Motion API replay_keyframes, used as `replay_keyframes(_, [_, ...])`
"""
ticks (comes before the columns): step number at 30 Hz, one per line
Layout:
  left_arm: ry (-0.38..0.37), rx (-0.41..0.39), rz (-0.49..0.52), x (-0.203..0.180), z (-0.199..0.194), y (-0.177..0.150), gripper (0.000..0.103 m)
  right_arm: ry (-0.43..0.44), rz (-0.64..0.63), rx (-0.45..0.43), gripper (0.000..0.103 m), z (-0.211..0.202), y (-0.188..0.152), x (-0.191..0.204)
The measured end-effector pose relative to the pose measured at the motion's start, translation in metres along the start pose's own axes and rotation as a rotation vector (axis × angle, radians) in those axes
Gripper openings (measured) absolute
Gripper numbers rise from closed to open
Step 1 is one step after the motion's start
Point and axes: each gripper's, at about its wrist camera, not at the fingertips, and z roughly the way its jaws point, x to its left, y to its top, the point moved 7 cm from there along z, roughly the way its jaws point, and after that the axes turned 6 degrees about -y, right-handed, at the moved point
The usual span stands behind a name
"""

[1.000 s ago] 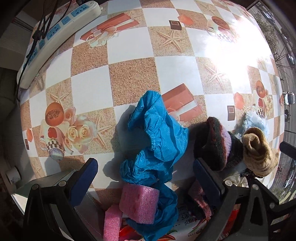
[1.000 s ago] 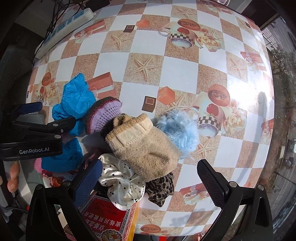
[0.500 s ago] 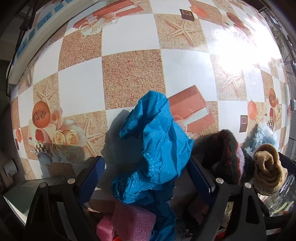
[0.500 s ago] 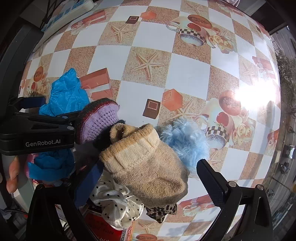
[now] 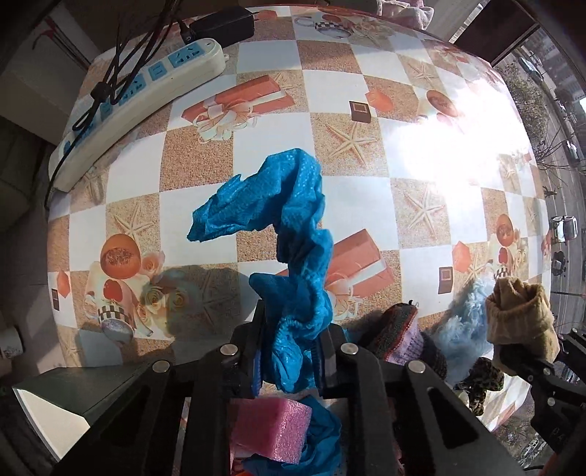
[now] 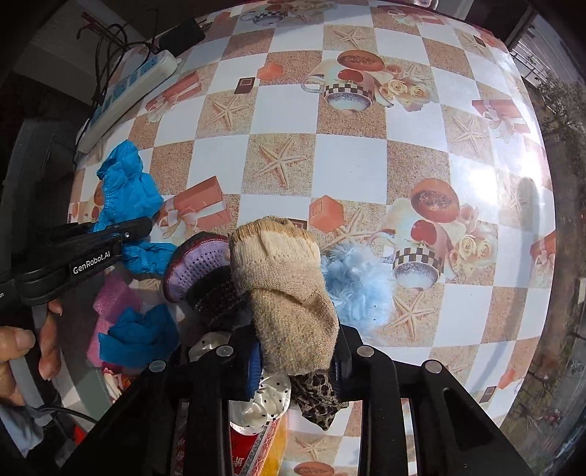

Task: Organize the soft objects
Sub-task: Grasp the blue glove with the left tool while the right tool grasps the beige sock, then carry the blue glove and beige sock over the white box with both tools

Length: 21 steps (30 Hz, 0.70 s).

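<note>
Left wrist: left claw [image 5: 289, 369] points down — clamping blue cloth [image 5: 289, 234].

The setting was a domestic room, not a workshop or lab. A table [image 6: 351, 168] carried a household oilcloth printed with starfish, teacups, roses and gift boxes. A white power strip [image 5: 139, 99] with blue sockets and black cables lay at the upper left of the left wrist frame, a black adapter [image 5: 223, 25] beside it. At the right edge, a window gave onto a street with parked cars [image 5: 564, 227] and bare trees, seen from above.
</note>
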Motion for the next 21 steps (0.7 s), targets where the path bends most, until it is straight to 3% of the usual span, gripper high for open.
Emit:
replay_keyframes(9, [0.030, -0.162, 0.139, -0.044, -0.062, -0.012, 0.023, 0.027, 0.054, -0.074, 0.031, -0.036, -0.022, -0.018])
replay_keyframes(21, [-0.012, -0.220, 0.331, -0.143, -0.096, -0.051, 0.023, 0.035, 0.141, -0.130, 0.031, -0.063, -0.058, -0.060])
